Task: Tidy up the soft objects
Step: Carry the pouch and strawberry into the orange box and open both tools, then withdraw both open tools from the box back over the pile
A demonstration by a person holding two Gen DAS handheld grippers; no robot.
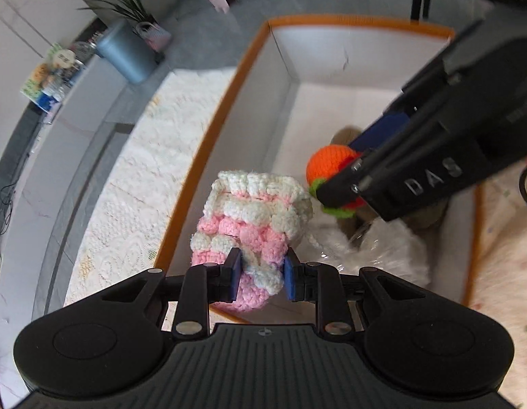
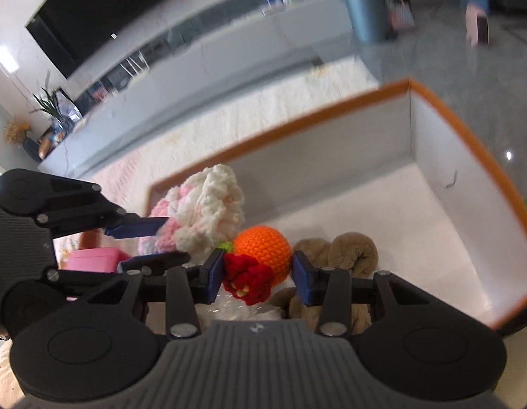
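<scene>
At the far left of the left wrist view, a grey sideboard (image 1: 76,102) is seen along the wall, with a blue-grey bin (image 1: 125,52) and a potted plant (image 1: 130,3) standing beyond it. A cream lace cloth (image 1: 134,184) is spread to the left of a white box with an orange rim (image 1: 215,119).

The pink and white crocheted pouch (image 1: 249,221) is clamped between the blue pads of the left gripper (image 1: 261,274), whose jaws are closed on its lower part; the pouch is held over the near left edge of the box. To its right, inside the box, a clear plastic bag (image 1: 375,248) is seen lying at the near end, and a brown plush toy (image 1: 343,136) is partly hidden behind the right gripper (image 1: 335,187). The orange crocheted fruit (image 1: 329,163), with red and green trim, is gripped by that gripper inside the box.

In the right wrist view, a dark television screen (image 2: 103,10) is mounted on the wall at far left. The left gripper (image 2: 154,242) enters from the left with the pouch (image 2: 205,211) in its pads. The fruit (image 2: 263,250) is held between the jaws of the right gripper (image 2: 258,277), just above the brown plush toy (image 2: 348,252). The box's white inner wall (image 2: 467,150) rises at the right.
</scene>
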